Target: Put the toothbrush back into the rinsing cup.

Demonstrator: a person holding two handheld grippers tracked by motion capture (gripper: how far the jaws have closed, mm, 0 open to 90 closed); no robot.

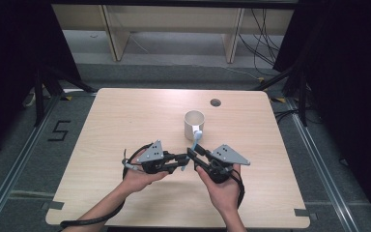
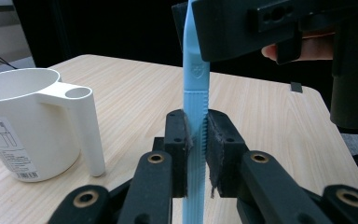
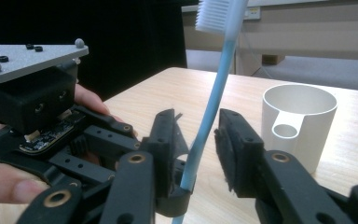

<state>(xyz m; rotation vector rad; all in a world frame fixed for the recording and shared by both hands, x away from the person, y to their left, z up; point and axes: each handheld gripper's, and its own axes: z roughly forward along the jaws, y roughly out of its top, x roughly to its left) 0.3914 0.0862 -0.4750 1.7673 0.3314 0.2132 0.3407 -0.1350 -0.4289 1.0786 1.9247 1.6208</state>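
A light-blue toothbrush [image 2: 196, 79] with white bristles stands nearly upright, and my left gripper [image 2: 196, 135] is shut on its ribbed handle. My right gripper [image 3: 198, 140] has its jaws on either side of the toothbrush [image 3: 219, 79] higher up, with a gap at each pad, so it is open. In the high view the two grippers, left [image 1: 186, 162] and right [image 1: 193, 147], meet tip to tip over the middle front of the table, with the toothbrush [image 1: 195, 140] between them. A white cup [image 1: 193, 124] with a tube-shaped holder on its side stands just beyond them.
The light wooden table [image 1: 125, 121] has a round cable hole [image 1: 215, 102] at the back right of the cup. A wooden shelf frame [image 1: 116, 34] stands on the floor behind. Dark curtains and stands flank both sides, and a "5" mark [image 1: 59, 130] is on the floor at left.
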